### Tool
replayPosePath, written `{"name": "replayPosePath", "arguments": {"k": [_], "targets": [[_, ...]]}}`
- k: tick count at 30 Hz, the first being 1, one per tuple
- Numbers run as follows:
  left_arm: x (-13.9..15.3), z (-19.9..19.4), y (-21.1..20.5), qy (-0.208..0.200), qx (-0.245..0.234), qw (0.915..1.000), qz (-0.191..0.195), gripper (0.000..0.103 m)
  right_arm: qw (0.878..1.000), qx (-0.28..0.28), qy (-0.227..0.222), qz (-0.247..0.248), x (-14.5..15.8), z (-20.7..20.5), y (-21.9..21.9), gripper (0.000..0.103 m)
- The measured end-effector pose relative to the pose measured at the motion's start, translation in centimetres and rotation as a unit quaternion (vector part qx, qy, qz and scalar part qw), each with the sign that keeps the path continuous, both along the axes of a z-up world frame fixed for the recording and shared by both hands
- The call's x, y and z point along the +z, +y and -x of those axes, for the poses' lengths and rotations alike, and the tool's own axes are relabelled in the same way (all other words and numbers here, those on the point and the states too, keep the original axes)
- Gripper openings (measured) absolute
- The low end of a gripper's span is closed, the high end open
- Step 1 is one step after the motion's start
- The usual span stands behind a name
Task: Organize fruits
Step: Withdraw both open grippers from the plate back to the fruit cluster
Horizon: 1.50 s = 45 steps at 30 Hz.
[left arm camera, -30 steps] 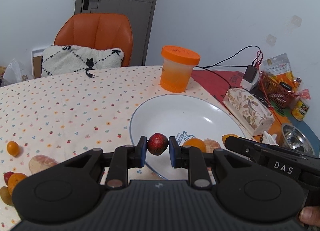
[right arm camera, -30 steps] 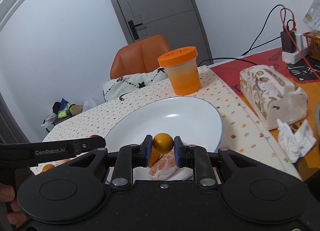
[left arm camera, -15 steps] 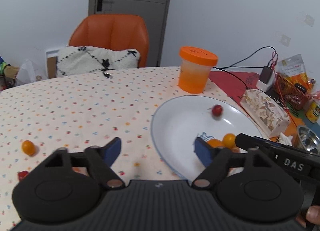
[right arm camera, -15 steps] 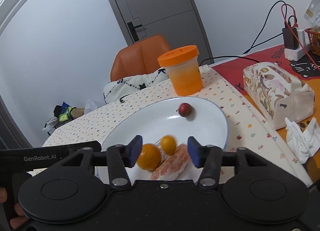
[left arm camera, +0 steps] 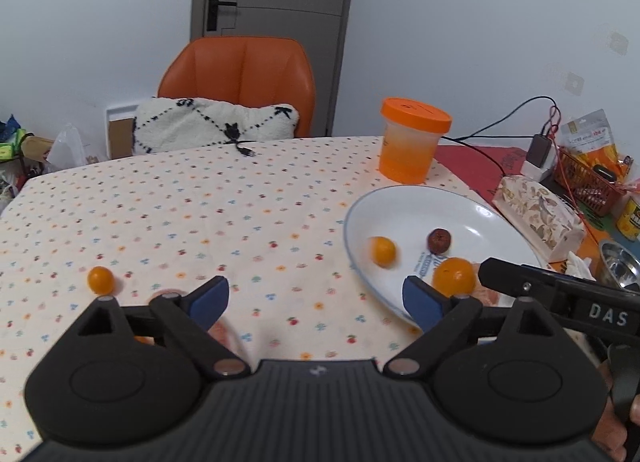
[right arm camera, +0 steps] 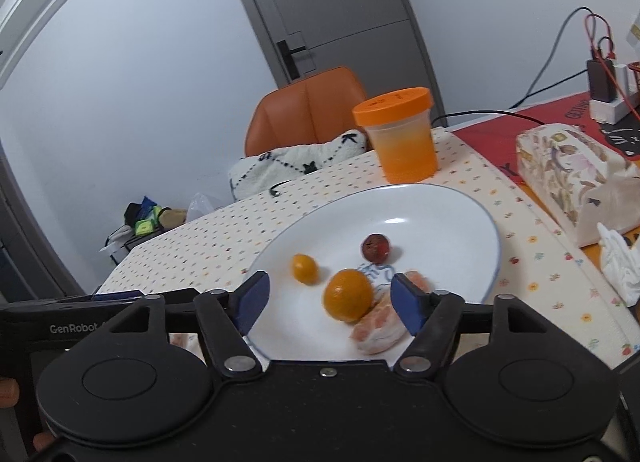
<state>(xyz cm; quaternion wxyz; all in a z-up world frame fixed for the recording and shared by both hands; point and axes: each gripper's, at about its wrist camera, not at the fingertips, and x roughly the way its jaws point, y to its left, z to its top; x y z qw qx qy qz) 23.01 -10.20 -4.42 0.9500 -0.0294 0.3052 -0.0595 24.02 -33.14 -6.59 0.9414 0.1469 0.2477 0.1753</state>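
Your left hand-held gripper (left arm camera: 316,300) and right hand-held gripper (right arm camera: 330,298) are both spread, empty; the plate (right arm camera: 448,202) holds a kumquat (right arm camera: 304,268), an orange (right arm camera: 347,295), possibly a jujube (right arm camera: 375,248).

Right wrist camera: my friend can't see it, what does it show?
The open right claw hovers over a white plate holding a big orange, a small orange, a dark red fruit and peeled citrus segments. An orange-lidded cup stands behind.
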Motion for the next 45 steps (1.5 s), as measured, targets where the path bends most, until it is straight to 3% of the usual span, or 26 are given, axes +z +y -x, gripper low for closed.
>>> {"name": "replayPosePath", "arguments": {"k": [5,13,18,22,27,32,45], "targets": [[0.0,0.4,1.5,0.004,0.019,0.9998,0.006,0.094,1.0,0.011,0.001,0.008,0.2,0.1,0.9,0.071],[-0.5,0.9,3.9,0.046,0.029,0.9981,0.028,0.094,1.0,0.021,-0.004,0.017,0.4,0.9,2.3,0.085],[-0.3,2.0,5.2,0.042,0.039,0.9981,0.023,0.094,0.999,0.026,-0.013,0.019,0.6,1.3,2.9,0.098],[-0.1,2.9,6.4,0.043,0.054,0.9974,0.021,0.094,0.999,0.038,-0.015,0.024,0.8,1.8,3.8,0.102],[0.0,4.3,8.3,0.04,0.078,0.9957,0.031,0.094,0.998,0.055,-0.02,0.021,1.0,2.7,4.7,0.103],[0.0,5.9,9.7,0.033,0.093,0.9943,0.039,0.103,0.997,0.074,-0.012,0.017,1.2,3.4,5.5,0.103],[-0.7,7.2,11.4,0.034,0.102,0.993,0.05,0.103,0.993,0.113,-0.005,0.026,1.4,3.9,7.8,0.103]]}}
